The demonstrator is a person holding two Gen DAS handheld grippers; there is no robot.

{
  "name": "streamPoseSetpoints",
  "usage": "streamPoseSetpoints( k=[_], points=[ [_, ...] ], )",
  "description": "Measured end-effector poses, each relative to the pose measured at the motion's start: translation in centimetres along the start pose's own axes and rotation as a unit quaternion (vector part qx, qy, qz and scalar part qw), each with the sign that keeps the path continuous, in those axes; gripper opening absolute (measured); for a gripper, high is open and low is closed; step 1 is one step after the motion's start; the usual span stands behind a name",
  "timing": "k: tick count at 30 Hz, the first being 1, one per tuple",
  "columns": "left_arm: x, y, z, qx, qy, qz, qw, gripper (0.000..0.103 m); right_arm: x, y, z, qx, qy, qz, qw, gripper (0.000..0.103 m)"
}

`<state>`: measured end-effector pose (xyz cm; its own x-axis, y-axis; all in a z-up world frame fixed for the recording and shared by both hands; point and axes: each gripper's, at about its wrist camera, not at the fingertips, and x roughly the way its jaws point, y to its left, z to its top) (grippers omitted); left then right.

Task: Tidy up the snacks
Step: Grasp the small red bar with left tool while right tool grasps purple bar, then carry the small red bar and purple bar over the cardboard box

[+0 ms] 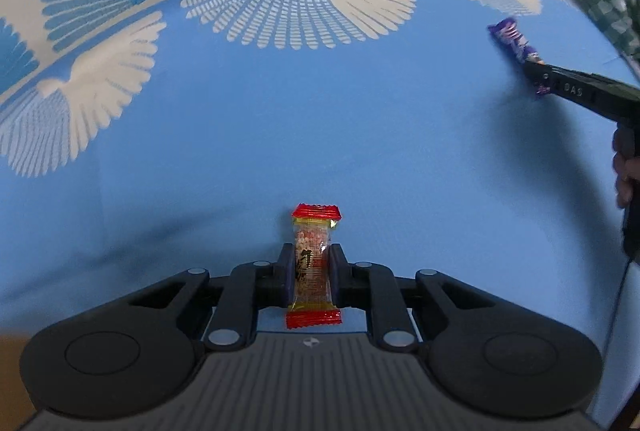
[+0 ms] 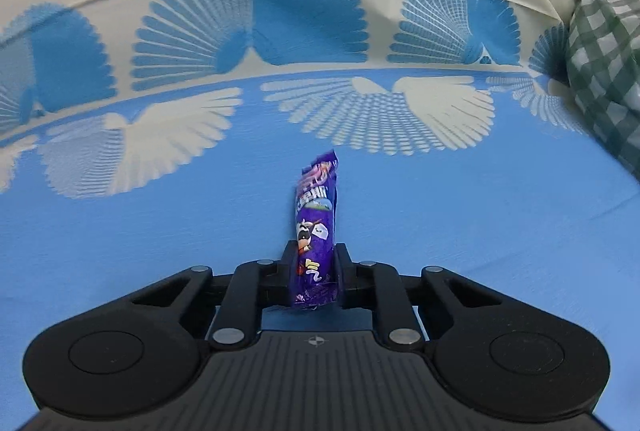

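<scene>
The red-ended snack bar (image 1: 313, 267), a clear wrapper with crimped red ends and a pale pressed filling showing through, is clamped across its middle by the left gripper (image 1: 312, 279), both crimped ends sticking out free beyond the pads. It looks light and fairly stiff along its length, though the film is glossy and likely slippery, and the filling could probably crumble under a hard squeeze; the mid-body hold looks like the sound one, since the crimped ends would only fold. The purple snack packet (image 2: 316, 231) is clenched near its lower end in the right gripper (image 2: 314, 279), most of its length standing out forward and bending a little, which suggests a soft, light pouch that may droop or swing when carried; a grip nearer its middle would steady it. From the left wrist view the same packet (image 1: 514, 39) sits at the right gripper's tip (image 1: 538, 71), low over the bed's blue sheet (image 1: 280, 135) towards its right side, whether touching it I cannot tell. A green checked cloth (image 2: 600, 71) lies bunched at the far right edge, by the cream border with its blue fan pattern (image 2: 248, 19).
</scene>
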<state>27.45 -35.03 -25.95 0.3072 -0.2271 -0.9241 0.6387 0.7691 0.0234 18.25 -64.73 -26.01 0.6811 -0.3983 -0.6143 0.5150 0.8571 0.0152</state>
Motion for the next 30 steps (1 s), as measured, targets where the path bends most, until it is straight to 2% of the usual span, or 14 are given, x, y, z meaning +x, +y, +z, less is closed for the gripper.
streamPoseSetpoints(
  k=[4,7,12,18,22,24,26,30],
  points=[
    [-4.8,-0.2,-2.8,-0.023,-0.024,-0.016,0.9993,0.018,-5.0,1.0,-0.4,0.024,-0.016,0.029,0.999,0.017],
    [-8.4,-0.7,-5.6,-0.033,-0.038,-0.016,0.9986,0.018,-8.5,2.3,-2.0,0.044,0.019,0.056,0.997,0.017],
    [-14.9,-0.9,-11.0,-0.044,-0.053,-0.019,0.9974,0.018,-14.7,6.0,-7.1,0.017,0.068,0.090,0.993,0.017],
    [-21.6,-0.2,-17.7,-0.055,-0.066,-0.011,0.9962,0.018,-19.7,9.2,-12.7,0.006,0.138,0.098,0.986,0.013],
    [-25.5,0.7,-21.9,-0.063,-0.084,-0.003,0.9945,0.018,-22.1,11.3,-15.1,0.013,0.189,0.119,0.975,0.011],
    [-27.0,1.3,-23.5,-0.068,-0.090,0.000,0.9936,0.018,-24.3,13.1,-15.9,-0.014,0.194,0.156,0.969,0.011],
    [-28.1,1.8,-24.9,-0.075,-0.094,0.004,0.9928,0.018,-26.3,14.8,-16.6,-0.033,0.206,0.175,0.962,0.011],
    [-30.9,3.0,-27.7,-0.093,-0.105,0.008,0.9901,0.018,-31.4,17.3,-17.9,-0.042,0.216,0.221,0.950,0.010]
  ],
)
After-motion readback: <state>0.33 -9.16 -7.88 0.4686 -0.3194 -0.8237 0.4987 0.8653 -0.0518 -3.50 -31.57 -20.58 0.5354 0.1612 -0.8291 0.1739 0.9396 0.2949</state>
